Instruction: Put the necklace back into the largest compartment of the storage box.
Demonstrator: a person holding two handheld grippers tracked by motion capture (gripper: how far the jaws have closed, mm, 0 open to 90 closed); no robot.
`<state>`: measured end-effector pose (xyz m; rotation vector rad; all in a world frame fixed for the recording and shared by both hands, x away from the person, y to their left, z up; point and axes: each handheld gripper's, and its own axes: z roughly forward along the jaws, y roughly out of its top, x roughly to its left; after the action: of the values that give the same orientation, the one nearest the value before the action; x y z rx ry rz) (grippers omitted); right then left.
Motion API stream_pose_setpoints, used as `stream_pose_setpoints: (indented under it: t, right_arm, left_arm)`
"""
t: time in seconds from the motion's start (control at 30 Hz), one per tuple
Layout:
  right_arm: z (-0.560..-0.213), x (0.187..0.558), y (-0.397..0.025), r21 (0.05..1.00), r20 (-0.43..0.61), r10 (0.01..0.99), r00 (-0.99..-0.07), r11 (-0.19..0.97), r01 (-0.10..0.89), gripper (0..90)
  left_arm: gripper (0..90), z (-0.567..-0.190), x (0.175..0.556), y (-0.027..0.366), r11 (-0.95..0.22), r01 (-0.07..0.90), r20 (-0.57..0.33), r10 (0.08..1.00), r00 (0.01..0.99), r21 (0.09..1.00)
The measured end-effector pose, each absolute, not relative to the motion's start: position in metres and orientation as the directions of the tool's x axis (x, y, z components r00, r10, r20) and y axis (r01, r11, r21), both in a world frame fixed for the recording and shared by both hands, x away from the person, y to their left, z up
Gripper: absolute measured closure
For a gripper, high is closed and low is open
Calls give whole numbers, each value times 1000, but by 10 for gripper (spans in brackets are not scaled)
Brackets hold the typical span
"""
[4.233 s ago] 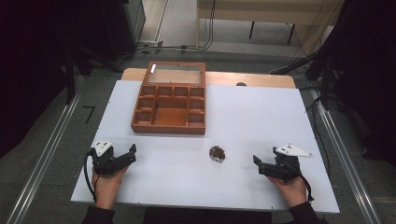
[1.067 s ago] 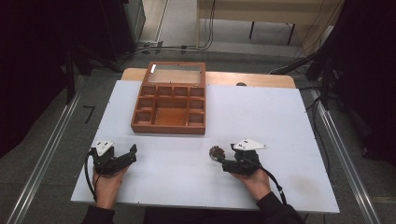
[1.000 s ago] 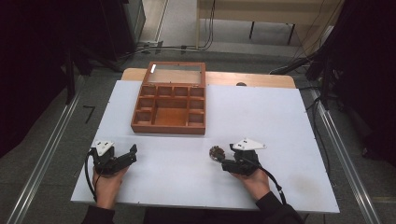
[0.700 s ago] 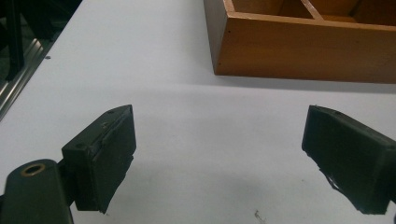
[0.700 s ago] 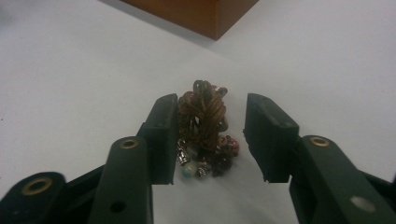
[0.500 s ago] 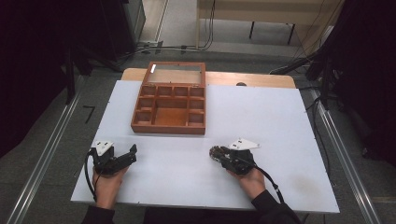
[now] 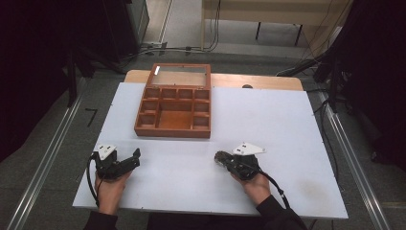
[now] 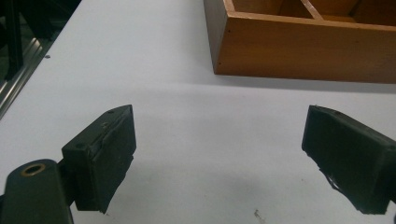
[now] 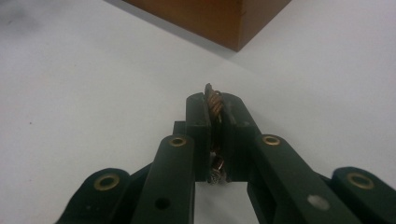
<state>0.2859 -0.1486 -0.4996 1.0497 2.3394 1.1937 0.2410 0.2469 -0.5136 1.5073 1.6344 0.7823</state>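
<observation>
Dim room, dark racks and cables at far side, grey floor w/ metal rails either side. White table (image 7: 268, 115) centre; wooden tabletop edge shows at its far end.

Wooden compartment box (image 7: 174, 106) far-left of centre, glass lid open toward far side, compartments look bare.

R gripper (image 7: 229, 162) near-right of centre, low at the tabletop, jaws pointing left. Jaws nearly closed, clamped on a small brown-gold bracelet (image 9: 214, 103): twisted links pinched between the pads, a bit sticking out past the tips. Bracelet sits near of the box's near-right corner, apart from it.

L gripper (image 7: 130, 161) near-left, resting on table, hand behind it. Jaws wide apart, nothing between them, pointing toward box's near-left corner.
</observation>
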Motion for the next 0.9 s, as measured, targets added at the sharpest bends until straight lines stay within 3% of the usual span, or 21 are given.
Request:
stream_pose_setpoints:
  t: [0.9]
  right_arm:
    - [-476,296,-103,829,58,680,-731,375,415,807]
  left_arm:
    - [104,-514,241,247,113,522,-130,992,-4,845]
